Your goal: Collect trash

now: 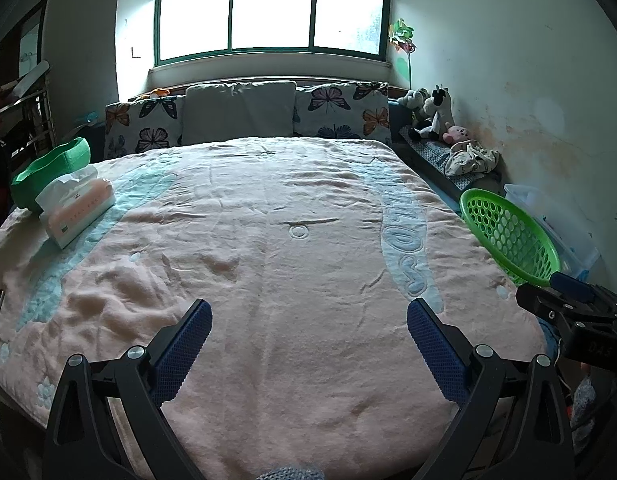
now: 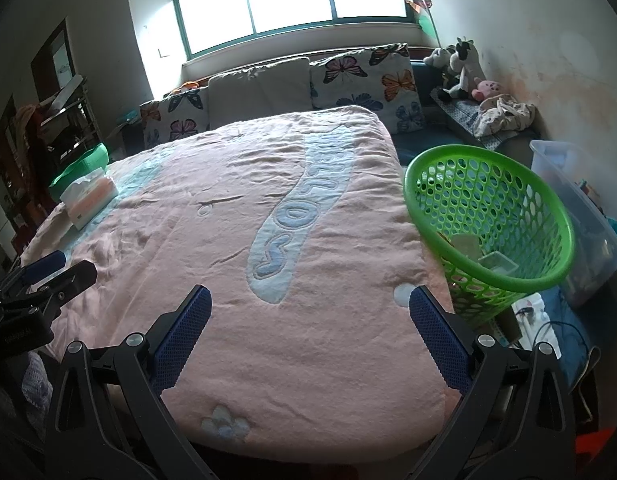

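A green perforated basket [image 2: 484, 220] stands beside the bed's right edge, with some pale scraps [image 2: 484, 254] lying at its bottom. In the left wrist view the same basket [image 1: 508, 236] shows at the right. My left gripper [image 1: 308, 320] is open over the foot of the pink blanket [image 1: 276, 240], nothing between its blue pads. My right gripper [image 2: 308, 312] is open too, above the blanket's near right part [image 2: 308, 240], left of the basket. Each gripper appears at the edge of the other's view.
A tissue pack [image 1: 74, 208] and a green tub [image 1: 52, 172] sit at the bed's left edge. Butterfly pillows [image 1: 340, 110] line the head. Plush toys [image 1: 432, 114], crumpled cloth and a clear plastic bin [image 2: 580, 216] fill the right side; a shelf [image 2: 64, 120] stands left.
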